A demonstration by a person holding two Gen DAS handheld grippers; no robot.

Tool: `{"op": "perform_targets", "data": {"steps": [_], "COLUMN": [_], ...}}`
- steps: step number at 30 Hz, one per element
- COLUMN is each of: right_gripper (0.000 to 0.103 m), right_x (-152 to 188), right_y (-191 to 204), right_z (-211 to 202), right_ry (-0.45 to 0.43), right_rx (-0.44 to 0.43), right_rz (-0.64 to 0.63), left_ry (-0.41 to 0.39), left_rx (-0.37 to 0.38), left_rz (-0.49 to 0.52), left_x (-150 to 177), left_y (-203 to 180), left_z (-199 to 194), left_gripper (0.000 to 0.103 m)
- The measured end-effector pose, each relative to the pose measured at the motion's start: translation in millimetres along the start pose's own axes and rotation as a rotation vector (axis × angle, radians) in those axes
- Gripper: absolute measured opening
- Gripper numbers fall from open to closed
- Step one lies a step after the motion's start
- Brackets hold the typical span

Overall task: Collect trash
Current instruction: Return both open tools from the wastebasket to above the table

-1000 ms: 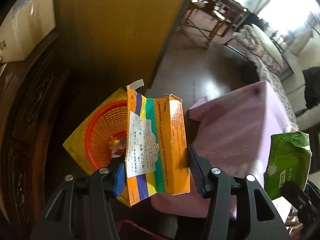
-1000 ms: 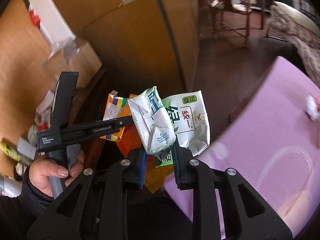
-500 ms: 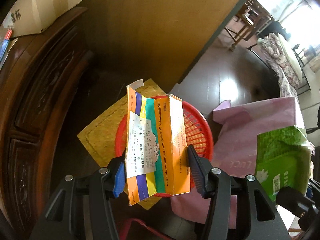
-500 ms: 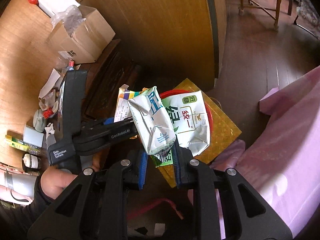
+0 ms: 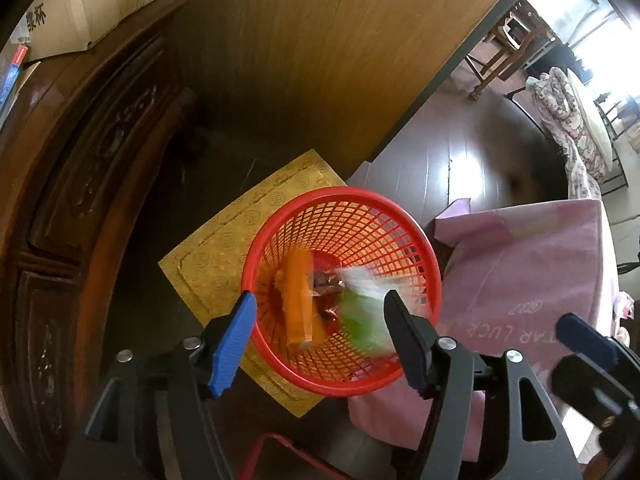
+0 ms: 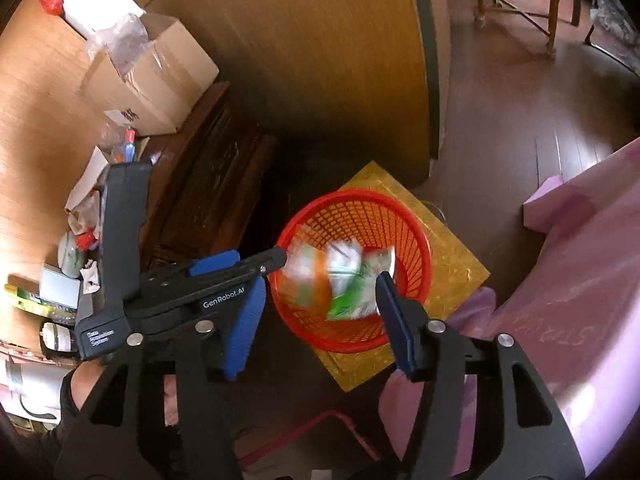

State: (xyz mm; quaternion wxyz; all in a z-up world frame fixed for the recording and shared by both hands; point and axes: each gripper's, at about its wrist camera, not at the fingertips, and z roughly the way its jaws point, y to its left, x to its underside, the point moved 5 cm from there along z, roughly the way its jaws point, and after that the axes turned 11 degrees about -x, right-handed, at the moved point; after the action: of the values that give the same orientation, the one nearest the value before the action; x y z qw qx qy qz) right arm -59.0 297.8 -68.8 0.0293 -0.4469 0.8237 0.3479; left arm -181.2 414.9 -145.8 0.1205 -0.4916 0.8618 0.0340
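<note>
Both grippers above red mesh wastebasket [image 5: 340, 288], which stands on a gold mat [image 5: 224, 248]. Left gripper [image 5: 320, 336] and right gripper [image 6: 320, 316]: jaws opening, nothing between them. Orange carton [image 5: 298, 300] and crumpled green-white drink carton [image 6: 352, 288] blurred inside the basket. Light, crushable card; best pinched across flat faces.

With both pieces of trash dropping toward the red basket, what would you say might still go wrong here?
1. The green and white carton is blurred mid-fall near the basket's near rim, under the opening right tool; it might bounce out.
2. The light basket, resting on a yellow mat, could tip if the opening left tool dips onto it.
</note>
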Motion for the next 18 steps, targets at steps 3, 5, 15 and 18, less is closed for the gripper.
{"op": "perform_targets", "data": {"steps": [3,5,15,18], "right_gripper": [0.057,0.058,0.063,0.063], "right_x": [4,9,57,78], "right_y": [-7,-15,-66,-88], "right_z": [-24,-47,-151,-181], "right_ry": [-0.04,-0.079,-0.245,-0.296], "right_rx": [0.01,0.023,0.11,0.155], "right_rz": [0.007,0.017,0.1,0.133], "left_ry": [0.016,0.004,-0.053,-0.072], "left_rx": [0.021,0.02,0.113,0.138], "left_rz": [-0.01,0.005,0.157,0.222], "left_x": [2,2,14,25], "left_y": [-1,-8,-100,-137], "left_z": [-2,-8,-56,-71], "left_gripper": [0.066,0.066,0.07,0.071]}}
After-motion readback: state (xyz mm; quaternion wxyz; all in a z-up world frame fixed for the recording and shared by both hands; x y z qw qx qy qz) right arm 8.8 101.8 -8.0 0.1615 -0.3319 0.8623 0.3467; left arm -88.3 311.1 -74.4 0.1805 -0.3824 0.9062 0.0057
